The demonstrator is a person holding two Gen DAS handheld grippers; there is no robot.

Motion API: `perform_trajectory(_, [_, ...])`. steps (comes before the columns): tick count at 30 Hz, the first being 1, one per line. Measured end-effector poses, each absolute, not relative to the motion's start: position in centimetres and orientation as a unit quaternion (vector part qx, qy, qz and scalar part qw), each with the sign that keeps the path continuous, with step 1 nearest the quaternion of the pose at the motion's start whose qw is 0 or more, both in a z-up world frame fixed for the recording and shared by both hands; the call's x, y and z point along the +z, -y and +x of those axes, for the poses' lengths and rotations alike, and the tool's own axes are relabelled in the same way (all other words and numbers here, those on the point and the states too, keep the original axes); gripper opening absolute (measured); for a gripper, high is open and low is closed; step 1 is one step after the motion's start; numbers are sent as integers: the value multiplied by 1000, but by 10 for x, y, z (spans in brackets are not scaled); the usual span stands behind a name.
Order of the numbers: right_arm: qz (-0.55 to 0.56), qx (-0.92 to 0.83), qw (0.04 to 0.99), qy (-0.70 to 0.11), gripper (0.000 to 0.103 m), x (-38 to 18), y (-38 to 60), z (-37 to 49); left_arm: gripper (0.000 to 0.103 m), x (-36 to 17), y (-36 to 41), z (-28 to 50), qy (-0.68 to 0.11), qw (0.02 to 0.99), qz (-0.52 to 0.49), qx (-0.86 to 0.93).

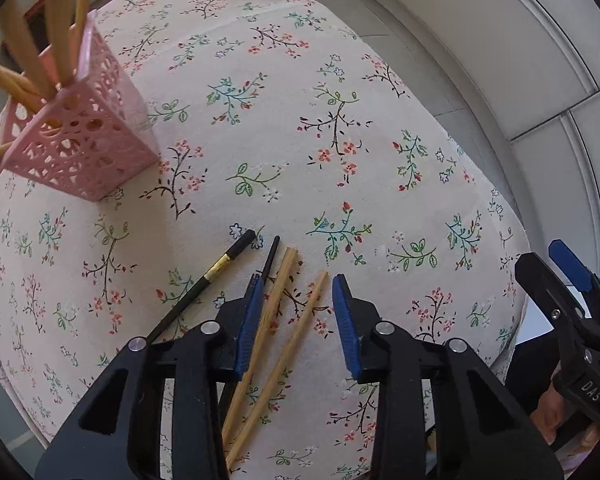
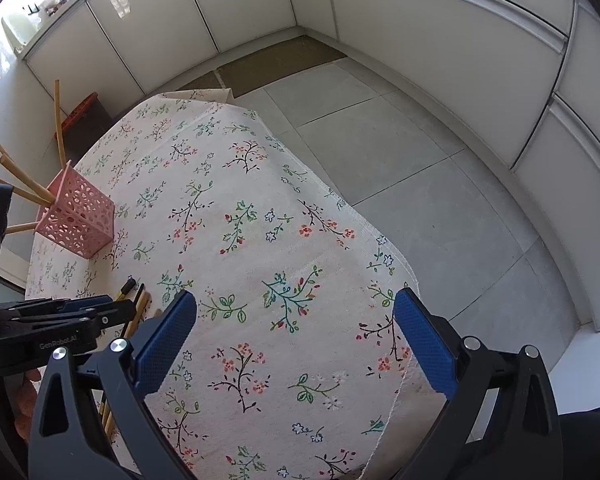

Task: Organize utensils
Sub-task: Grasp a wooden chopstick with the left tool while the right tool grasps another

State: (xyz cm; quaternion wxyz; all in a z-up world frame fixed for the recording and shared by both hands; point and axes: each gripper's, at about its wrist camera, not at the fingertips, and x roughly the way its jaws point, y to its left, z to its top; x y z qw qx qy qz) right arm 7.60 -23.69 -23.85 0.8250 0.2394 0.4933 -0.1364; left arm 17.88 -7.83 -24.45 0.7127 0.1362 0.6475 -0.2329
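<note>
Both claws are mine, and the left claw points down over the loose chopsticks with its jaws partly closed: two bamboo chopsticks lie between the blue pads, the left pad touching or nearly touching one stick, the right pad clear of both. I judge nothing is gripped yet. My right claw hangs wide open and empty over bare cloth to the right.

Judging progress: several bamboo sticks already stand in the pink lattice holder at the far left, so part of the sorting is done. Four pieces are left on the flowered tablecloth: the two bamboo chopsticks and two black chopsticks, one with a gold band, just left of my left pad.

For room, the cloth between the sticks and the holder is open, a clear path far-left. The table's right edge, where the cloth drops to the tiled floor, is close to my right claw. The black stick beside my left pad crowds that side.
</note>
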Motion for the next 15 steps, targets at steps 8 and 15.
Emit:
perform_trajectory(8, [257, -131, 813, -505, 96, -247, 240, 81, 24, -264, 83, 189, -661, 697, 144, -236])
perform_trajectory(15, [278, -106, 802, -518, 96, -250, 233, 82, 10, -275, 82, 191, -653, 700, 170, -234])
